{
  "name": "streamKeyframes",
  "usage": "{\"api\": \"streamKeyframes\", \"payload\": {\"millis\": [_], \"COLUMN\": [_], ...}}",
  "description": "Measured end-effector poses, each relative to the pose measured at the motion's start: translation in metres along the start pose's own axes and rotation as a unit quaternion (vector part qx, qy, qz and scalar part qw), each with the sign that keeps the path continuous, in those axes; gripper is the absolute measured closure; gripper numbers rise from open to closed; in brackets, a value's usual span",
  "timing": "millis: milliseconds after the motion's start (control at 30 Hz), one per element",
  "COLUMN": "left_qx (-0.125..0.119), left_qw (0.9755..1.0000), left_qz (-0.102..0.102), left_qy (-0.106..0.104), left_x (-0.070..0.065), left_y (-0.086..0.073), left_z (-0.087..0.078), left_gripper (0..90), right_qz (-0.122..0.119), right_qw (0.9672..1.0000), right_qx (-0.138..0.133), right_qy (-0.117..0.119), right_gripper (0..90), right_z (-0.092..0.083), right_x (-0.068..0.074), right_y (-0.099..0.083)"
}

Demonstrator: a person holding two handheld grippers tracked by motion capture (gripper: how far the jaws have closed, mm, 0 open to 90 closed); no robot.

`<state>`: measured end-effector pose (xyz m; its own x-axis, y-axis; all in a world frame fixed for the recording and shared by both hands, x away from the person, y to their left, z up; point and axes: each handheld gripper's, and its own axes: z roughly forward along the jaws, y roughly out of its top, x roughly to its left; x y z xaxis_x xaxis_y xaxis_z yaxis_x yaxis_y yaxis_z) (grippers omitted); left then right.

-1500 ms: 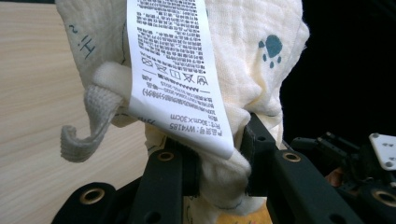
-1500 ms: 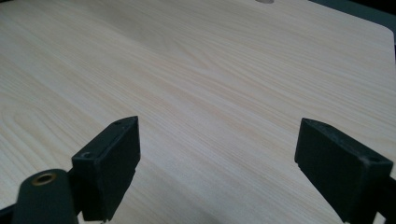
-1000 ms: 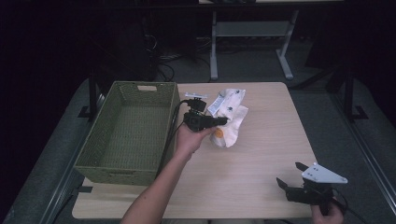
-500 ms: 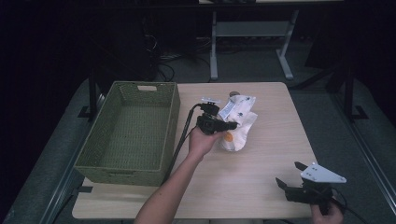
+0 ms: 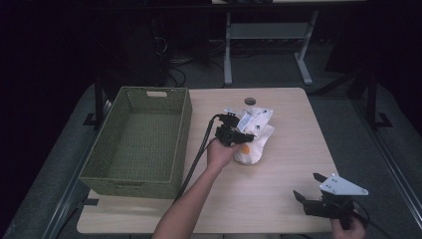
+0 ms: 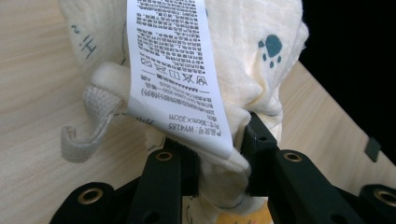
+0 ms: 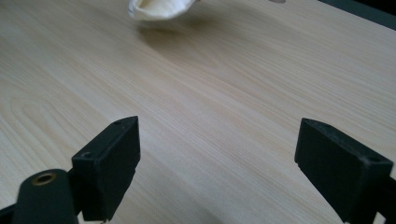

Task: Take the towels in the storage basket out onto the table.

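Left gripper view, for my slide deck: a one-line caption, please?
Left gripper shut on cream cloth, its care label hanging.

One green wicker basket (image 5: pixel 137 142), one cream cloth (image 5: pixel 254 137) with one care label (image 6: pixel 173 70), two grippers.

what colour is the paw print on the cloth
Teal, on the cream cloth; it shows best in the left gripper view.
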<state>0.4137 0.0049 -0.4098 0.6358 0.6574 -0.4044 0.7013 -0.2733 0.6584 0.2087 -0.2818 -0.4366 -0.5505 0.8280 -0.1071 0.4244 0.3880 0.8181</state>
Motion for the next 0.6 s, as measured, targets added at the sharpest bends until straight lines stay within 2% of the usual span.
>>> {"api": "streamKeyframes", "payload": {"millis": [333, 600], "left_qx": [0.021, 0.023], "left_qw": [0.9992, 0.9993], "left_qz": [0.013, 0.003], "left_qy": [0.033, 0.031], "left_x": [-0.003, 0.000], "left_y": [-0.006, -0.007], "left_z": [0.020, 0.025], "left_gripper": [71.4, 69.2], "right_qz": [-0.003, -0.001], "right_qw": [1.0000, 1.0000], "right_qx": [0.000, 0.000], "right_qy": [0.001, -0.001], "right_gripper": [13.9, 13.9], "right_z": [0.001, 0.001], "right_x": [0.000, 0.000], "right_y": [0.000, 0.000]}}
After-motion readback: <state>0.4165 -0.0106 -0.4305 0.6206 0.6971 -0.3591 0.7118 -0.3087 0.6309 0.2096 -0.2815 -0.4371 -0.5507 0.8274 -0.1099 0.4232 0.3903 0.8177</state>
